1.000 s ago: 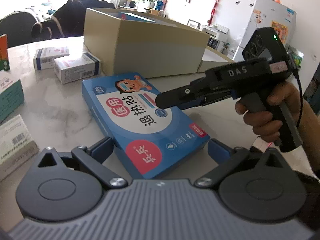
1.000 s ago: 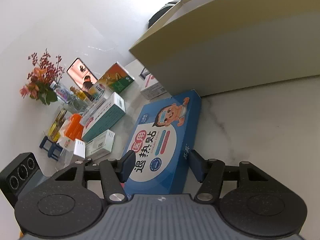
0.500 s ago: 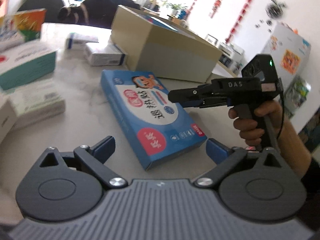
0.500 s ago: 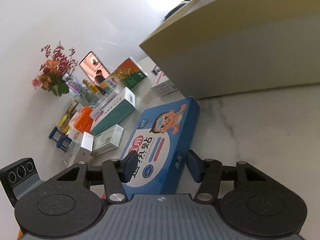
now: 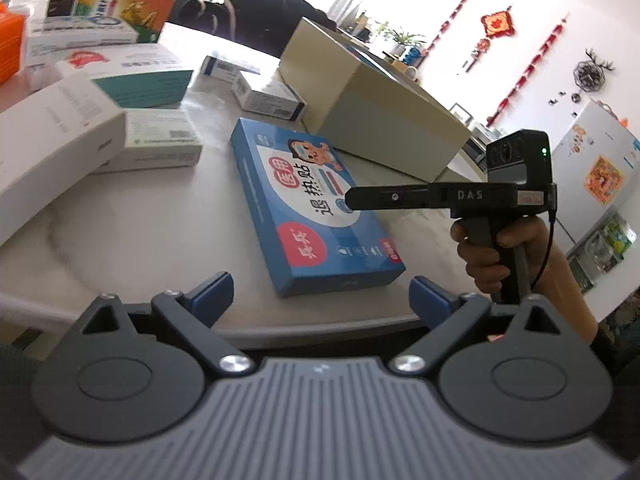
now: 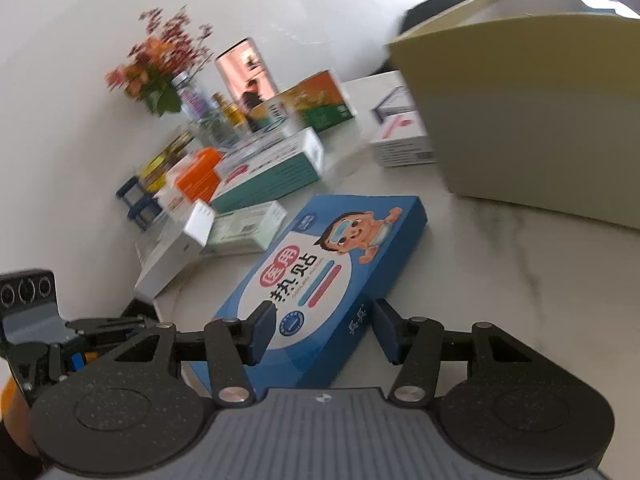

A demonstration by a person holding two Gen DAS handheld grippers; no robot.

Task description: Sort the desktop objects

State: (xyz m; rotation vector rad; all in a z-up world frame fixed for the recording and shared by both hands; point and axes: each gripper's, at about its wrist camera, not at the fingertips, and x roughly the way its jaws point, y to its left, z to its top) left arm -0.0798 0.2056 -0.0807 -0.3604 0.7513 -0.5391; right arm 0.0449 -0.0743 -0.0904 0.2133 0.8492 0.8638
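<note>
Flower vase (image 6: 168, 76) by wall; fridge (image 5: 592, 168), red hangings (image 5: 498, 26).

Glossy printed card on the blue box (image 5: 312, 208), smooth pale marble-veined tabletop (image 5: 152, 232), matt plain cardboard on the big beige box (image 5: 372, 120), speckled matt black plastic on the right gripper (image 6: 324, 330), ribbed grey housing.

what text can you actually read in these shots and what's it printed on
"医用" in a red oval and "退热贴" in large black characters: top face of the blue box.
"兵兵": red circle at the blue box's near corner, and again on its side.
"DAS": top of the right gripper.
Too blurred to read: the other boxes, including the teal-and-white box and the green-and-orange box.
</note>
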